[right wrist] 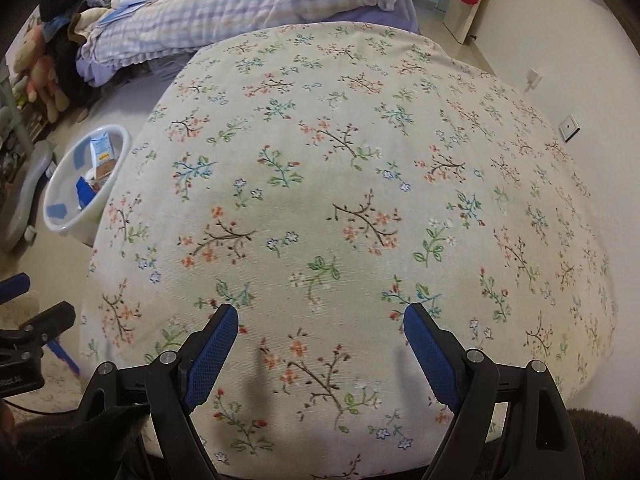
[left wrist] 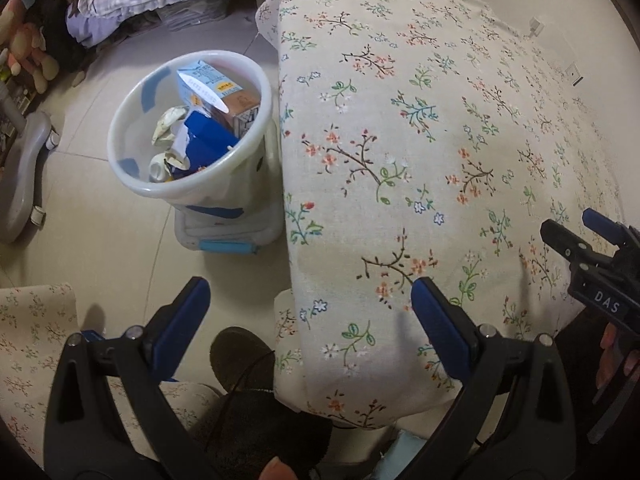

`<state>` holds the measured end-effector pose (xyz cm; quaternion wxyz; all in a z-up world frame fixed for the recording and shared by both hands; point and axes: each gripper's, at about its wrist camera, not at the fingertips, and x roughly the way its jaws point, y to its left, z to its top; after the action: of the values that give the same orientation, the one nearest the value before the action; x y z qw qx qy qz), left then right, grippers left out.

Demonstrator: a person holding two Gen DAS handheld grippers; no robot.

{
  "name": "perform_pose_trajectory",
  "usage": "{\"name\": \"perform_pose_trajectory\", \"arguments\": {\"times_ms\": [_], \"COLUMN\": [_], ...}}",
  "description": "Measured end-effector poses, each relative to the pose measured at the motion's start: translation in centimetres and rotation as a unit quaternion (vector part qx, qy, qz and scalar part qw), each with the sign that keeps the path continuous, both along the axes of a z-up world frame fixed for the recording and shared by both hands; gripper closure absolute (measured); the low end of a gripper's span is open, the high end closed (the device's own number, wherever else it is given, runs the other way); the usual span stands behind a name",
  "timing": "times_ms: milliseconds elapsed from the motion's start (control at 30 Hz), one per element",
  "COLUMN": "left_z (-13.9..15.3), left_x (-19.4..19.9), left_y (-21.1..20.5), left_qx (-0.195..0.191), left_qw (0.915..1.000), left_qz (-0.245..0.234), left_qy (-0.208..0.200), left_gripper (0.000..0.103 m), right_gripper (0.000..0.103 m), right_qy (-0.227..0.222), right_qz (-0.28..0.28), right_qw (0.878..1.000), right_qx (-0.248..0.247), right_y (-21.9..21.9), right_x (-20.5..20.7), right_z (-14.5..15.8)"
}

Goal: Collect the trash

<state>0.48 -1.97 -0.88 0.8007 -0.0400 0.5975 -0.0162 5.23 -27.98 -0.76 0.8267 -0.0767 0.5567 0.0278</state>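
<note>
A white trash bin [left wrist: 120, 148] stands on the floor to the left of a table under a floral cloth [left wrist: 400, 160]. Inside it lie a blue-and-white carton [left wrist: 208, 80], a blue box [left wrist: 208, 136] and crumpled paper [left wrist: 166, 126]. My left gripper [left wrist: 312, 312] hangs open over the table's left edge, nearer to me than the bin, with nothing between its fingers. At the right edge of that view my right gripper [left wrist: 568, 224] shows. The right gripper [right wrist: 320, 320] is open and empty above the bare floral cloth [right wrist: 340, 200]. The bin [right wrist: 120, 136] sits far left there.
The bin rests on a translucent storage box [left wrist: 228, 236] with a blue latch. A bed with a checked quilt [right wrist: 240, 12] lies behind. Plush toys [right wrist: 40, 72] and a grey chair base [left wrist: 24, 184] are at the left. A dark slipper [left wrist: 240, 356] is below the left gripper.
</note>
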Motion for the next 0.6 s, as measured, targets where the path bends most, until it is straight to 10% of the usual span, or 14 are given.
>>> {"name": "perform_pose_trajectory", "arguments": {"times_ms": [600], "left_z": [0.2], "left_x": [0.5], "left_y": [-0.5], "left_qx": [-0.001], "left_qw": [1.0], "left_qz": [-0.002], "left_qy": [-0.005], "left_gripper": [0.003], "right_gripper": [0.017], "right_qy": [-0.007], "right_qz": [-0.021], "right_qw": [1.0], "right_qx": [-0.003], "right_y": [-1.7], "right_x": [0.6], "right_z": [0.0]}}
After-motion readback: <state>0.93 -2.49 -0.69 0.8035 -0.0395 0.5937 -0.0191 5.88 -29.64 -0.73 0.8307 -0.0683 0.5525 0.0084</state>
